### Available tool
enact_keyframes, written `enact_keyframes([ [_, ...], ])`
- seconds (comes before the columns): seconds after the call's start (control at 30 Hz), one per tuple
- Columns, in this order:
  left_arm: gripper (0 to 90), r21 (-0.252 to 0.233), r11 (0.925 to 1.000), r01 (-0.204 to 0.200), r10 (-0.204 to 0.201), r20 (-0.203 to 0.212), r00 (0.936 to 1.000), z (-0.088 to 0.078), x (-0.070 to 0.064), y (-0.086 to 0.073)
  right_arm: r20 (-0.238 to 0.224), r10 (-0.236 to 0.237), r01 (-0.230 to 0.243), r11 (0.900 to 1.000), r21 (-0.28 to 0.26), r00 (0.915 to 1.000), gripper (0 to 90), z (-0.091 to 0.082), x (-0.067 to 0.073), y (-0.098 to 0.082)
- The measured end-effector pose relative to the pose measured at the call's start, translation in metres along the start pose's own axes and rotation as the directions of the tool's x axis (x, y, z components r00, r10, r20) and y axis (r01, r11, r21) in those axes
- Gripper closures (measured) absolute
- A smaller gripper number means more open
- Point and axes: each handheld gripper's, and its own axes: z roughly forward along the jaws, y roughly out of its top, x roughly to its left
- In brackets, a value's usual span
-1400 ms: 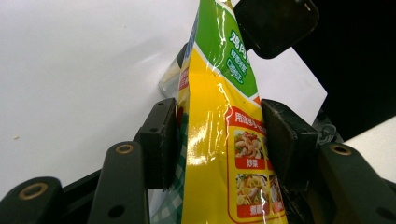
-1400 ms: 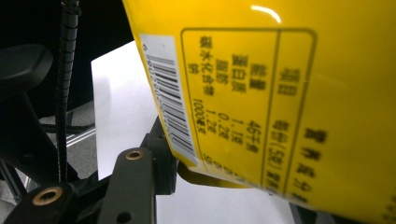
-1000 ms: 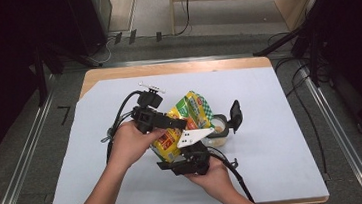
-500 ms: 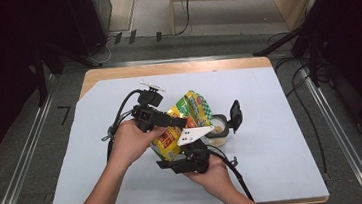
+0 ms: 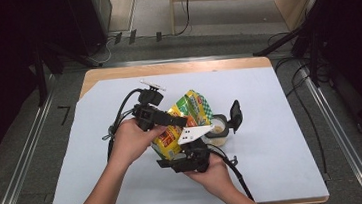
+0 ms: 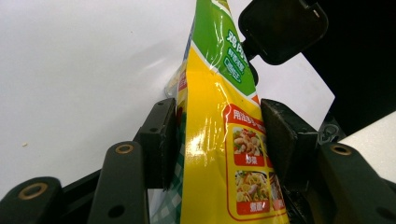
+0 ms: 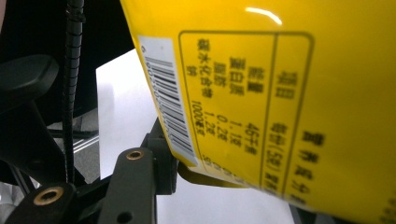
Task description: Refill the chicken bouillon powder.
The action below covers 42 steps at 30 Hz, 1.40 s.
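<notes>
A yellow and green snack bag (image 5: 185, 116) hangs tilted above the white table sheet, its top toward a small round jar (image 5: 217, 127) with beige contents and a flipped-up black lid (image 5: 234, 115). My left gripper (image 5: 177, 121) is shut on the bag's middle; in the left gripper view both pads (image 6: 161, 140) press the bag (image 6: 219, 116), and the black lid (image 6: 282, 28) shows beyond. My right gripper (image 5: 173, 154) holds the bag's lower end from below. In the right gripper view one finger (image 7: 161, 161) touches the bag's barcode side (image 7: 261, 93); the other is hidden.
The white sheet (image 5: 285, 162) covers a wooden table, with open room to the right and the far left. Black cables (image 5: 120, 115) trail from the left gripper, and another runs off the front edge (image 5: 239, 177). Dark stands and floor cables surround the table.
</notes>
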Motion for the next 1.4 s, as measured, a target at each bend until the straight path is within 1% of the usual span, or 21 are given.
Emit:
enact_keyframes([
  [0.83, 49.5, 0.0, 1.0, 0.002, -0.002, 0.006, 1.0, 0.0003, 0.0008, 0.0003, 0.005, 0.001, -0.001, 1.0, 0.004, 1.0, 58.0, -0.0004, 0.0004, 0.0002],
  [1.27, 49.5, -0.002, 1.0, 0.003, -0.002, 0.007, 1.0, 0.0005, -0.0001, 0.0008, 0.007, 0.0, 0.0, 1.0, -0.002, 1.0, 58.0, -0.0014, 0.0003, 0.0004],
  [1.4, 49.4, -0.003, 1.0, 0.0, 0.0, 0.007, 1.0, 0.0005, -0.0002, 0.0008, 0.004, 0.006, -0.006, 1.0, -0.001, 1.0, 58.0, -0.0016, 0.0005, 0.0007],
])
